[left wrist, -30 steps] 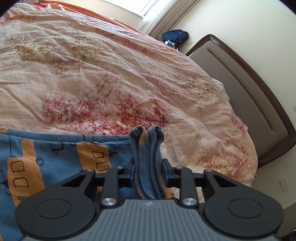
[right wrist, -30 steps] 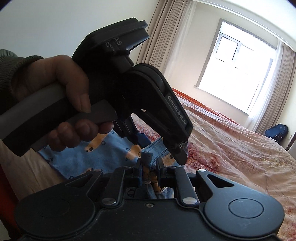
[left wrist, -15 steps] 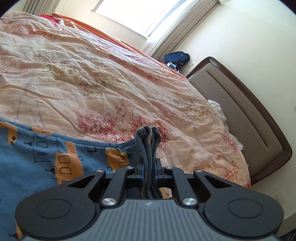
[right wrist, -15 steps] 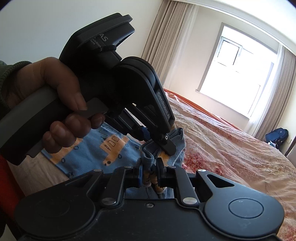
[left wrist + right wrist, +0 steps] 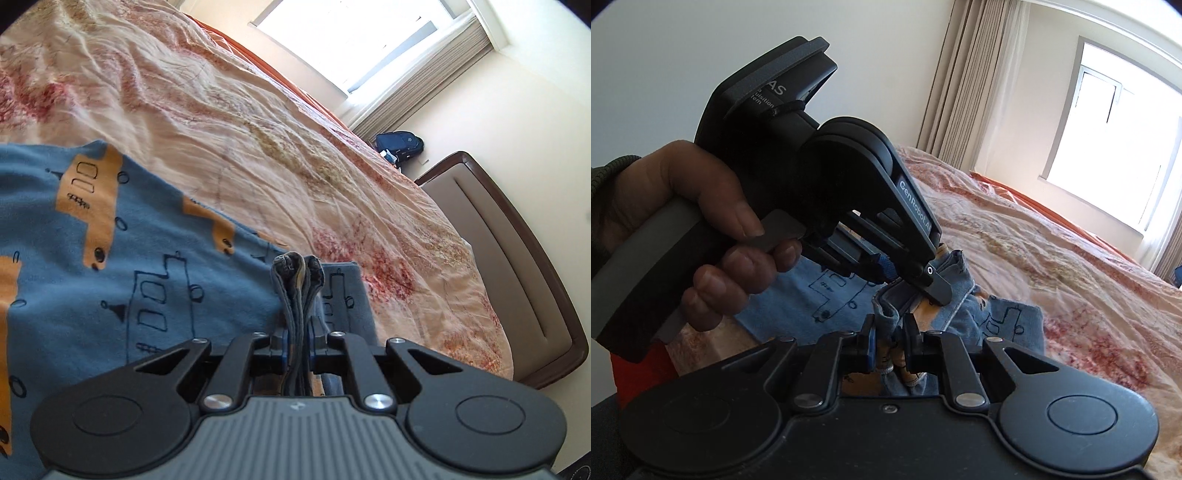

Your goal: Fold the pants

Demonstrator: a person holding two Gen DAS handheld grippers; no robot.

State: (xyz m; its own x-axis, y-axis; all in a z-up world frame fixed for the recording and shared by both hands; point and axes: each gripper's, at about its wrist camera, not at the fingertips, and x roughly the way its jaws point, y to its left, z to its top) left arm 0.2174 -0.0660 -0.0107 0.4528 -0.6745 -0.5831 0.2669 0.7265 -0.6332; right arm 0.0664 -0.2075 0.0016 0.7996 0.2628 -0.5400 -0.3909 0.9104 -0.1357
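Looking at what could go sideways here: both grippers are pinching bunched edges of the pants [image 5: 110, 266], and the bunches are thick, several layers stacked, so I'd guess one layer could slip out if the two hands drift apart or pull at different speeds. That would leave a lopsided fold. The bedspread [image 5: 258, 122] is also pretty wrinkled, so dragging the cloth across it might rumple the bottom layer.

Left gripper [image 5: 298, 332] has just been closing and is now clamped tight on a rolled-up edge of the blue fabric, which sticks up past the tips. The rest of the pants spreads out to the left on the bed, blue with orange shapes and little line drawings.

Right gripper [image 5: 888, 339] is also clamped on a fold of the same pants, with what looks like a bit of drawstring hanging between the jaws. From its camera you can see the person's left hand [image 5: 701, 229] squeezing the other handle just beyond and to the left, so the two grips sit close together. Pants lie at the near edge of the bed, the headboard [image 5: 517, 266] off to the far right.
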